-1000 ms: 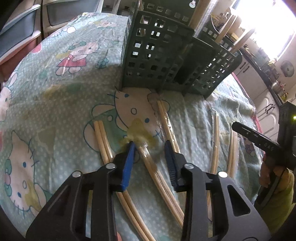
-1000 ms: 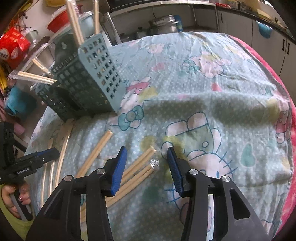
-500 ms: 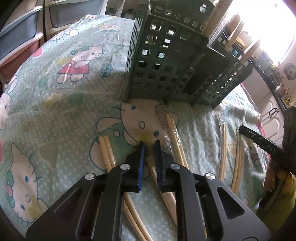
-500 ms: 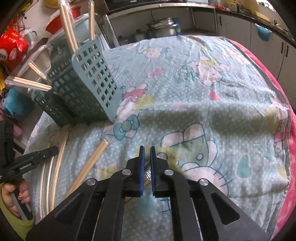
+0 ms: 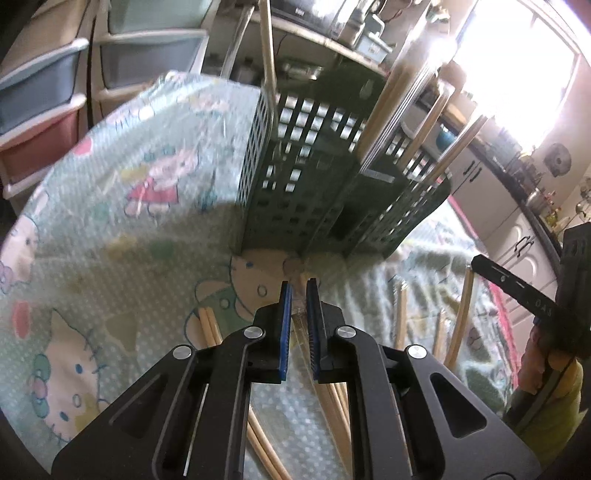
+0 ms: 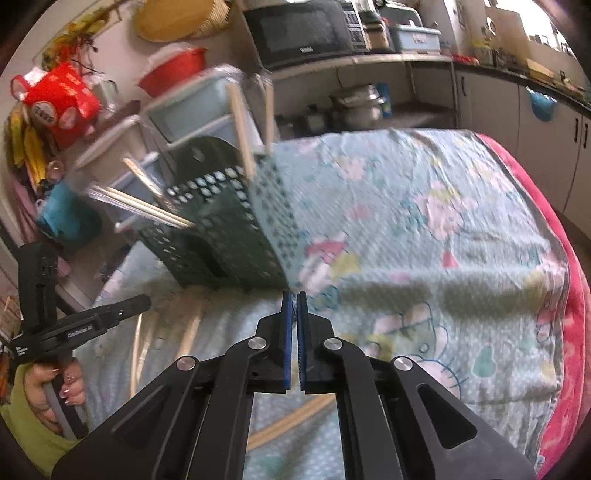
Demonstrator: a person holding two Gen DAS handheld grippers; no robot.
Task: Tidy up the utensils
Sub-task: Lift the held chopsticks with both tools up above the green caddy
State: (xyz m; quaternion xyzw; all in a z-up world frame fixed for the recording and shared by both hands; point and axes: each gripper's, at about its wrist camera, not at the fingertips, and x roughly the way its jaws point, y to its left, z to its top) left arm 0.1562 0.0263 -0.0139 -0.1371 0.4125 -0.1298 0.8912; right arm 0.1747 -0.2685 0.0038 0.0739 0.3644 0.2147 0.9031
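A dark green perforated caddy (image 5: 314, 177) stands on the cartoon-print cloth (image 5: 110, 221), with several chopsticks upright in it. My left gripper (image 5: 299, 291) is shut on a plastic-wrapped chopstick pair (image 5: 334, 402) and holds it above the cloth, in front of the caddy. My right gripper (image 6: 293, 299) is shut on another wrapped pair (image 6: 295, 419), which hangs below its arms. The caddy (image 6: 229, 229) lies ahead and to its left. Each gripper shows in the other's view: the right gripper (image 5: 476, 260) and the left gripper (image 6: 146, 301).
More chopstick pairs lie loose on the cloth (image 5: 208, 328) (image 5: 461, 314) (image 6: 192, 328). Plastic drawers (image 5: 44, 92) stand beyond the table's far left. A microwave (image 6: 306, 29) and cabinets line the back. The cloth's pink edge (image 6: 565, 295) marks the right side.
Both grippers have closed on wrapped chopstick pairs and lifted them off the cloth. The views have tilted up toward the caddy.
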